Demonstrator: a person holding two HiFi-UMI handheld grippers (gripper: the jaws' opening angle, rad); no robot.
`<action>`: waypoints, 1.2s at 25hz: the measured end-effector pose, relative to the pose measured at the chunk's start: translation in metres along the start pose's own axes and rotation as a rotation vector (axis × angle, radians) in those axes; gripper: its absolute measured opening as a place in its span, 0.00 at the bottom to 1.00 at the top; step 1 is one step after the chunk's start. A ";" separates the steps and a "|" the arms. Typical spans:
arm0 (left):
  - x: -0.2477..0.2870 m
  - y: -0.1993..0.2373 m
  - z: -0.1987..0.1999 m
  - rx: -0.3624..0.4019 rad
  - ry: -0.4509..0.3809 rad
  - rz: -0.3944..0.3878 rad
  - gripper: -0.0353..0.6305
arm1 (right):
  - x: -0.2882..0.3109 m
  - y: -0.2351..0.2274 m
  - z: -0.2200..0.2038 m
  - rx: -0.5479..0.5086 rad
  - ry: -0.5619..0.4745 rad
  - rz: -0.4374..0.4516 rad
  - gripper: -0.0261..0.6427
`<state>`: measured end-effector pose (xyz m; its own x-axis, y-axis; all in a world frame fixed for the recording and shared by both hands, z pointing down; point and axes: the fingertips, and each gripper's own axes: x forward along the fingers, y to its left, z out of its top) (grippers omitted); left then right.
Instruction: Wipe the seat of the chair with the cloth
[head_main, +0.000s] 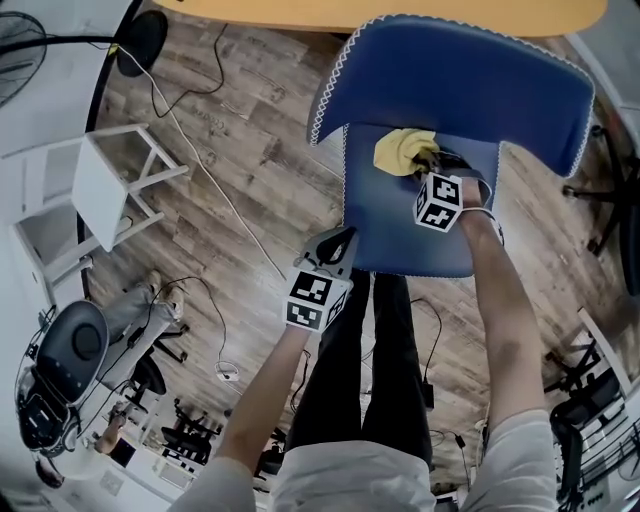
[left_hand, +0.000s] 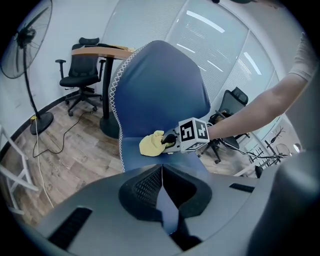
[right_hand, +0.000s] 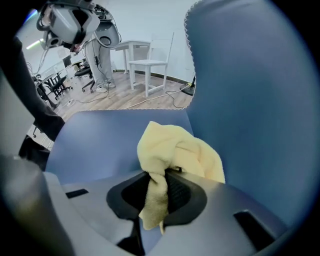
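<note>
The right gripper (right_hand: 160, 186) is clamping the yellow cloth (right_hand: 175, 150) between its jaws. A strip of the fabric is hanging down through the narrow gap between them; the bulk of it is bunching up just ahead of the fingertips. The cloth is lying on the seat (head_main: 400, 235) of the blue chair (head_main: 455, 85), toward the rear of the seat and close to where the backrest (right_hand: 260, 100) is rising; the right arm is reaching over the seat from the front edge.

The left gripper (left_hand: 161, 175) is holding nothing; its jaws are meeting at the tips. It is hanging at the person's front left corner of the seat, well apart from the cloth; whether it is touching the seat edge cannot be told.

The chair is standing on a wood-plank floor (head_main: 230, 120); a table with an orange top (head_main: 400, 12) is sitting just behind the backrest. A white chair (head_main: 100, 190) is standing well off to the left; a thin cable (head_main: 215, 190) is running across the floor between it and the blue chair.
</note>
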<state>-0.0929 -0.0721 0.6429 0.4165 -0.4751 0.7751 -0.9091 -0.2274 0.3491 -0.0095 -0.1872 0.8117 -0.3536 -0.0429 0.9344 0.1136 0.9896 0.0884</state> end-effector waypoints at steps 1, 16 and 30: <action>0.001 -0.001 0.000 0.002 0.001 -0.001 0.09 | -0.002 0.000 -0.005 0.010 0.002 0.002 0.14; 0.025 -0.035 0.005 0.055 0.029 -0.019 0.09 | -0.038 0.002 -0.105 0.266 0.025 -0.091 0.14; 0.042 -0.062 0.013 0.101 0.052 -0.059 0.09 | -0.064 0.026 -0.177 0.681 0.100 -0.237 0.14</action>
<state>-0.0194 -0.0888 0.6472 0.4661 -0.4137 0.7820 -0.8760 -0.3395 0.3425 0.1808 -0.1826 0.8154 -0.2068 -0.2469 0.9467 -0.5699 0.8170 0.0886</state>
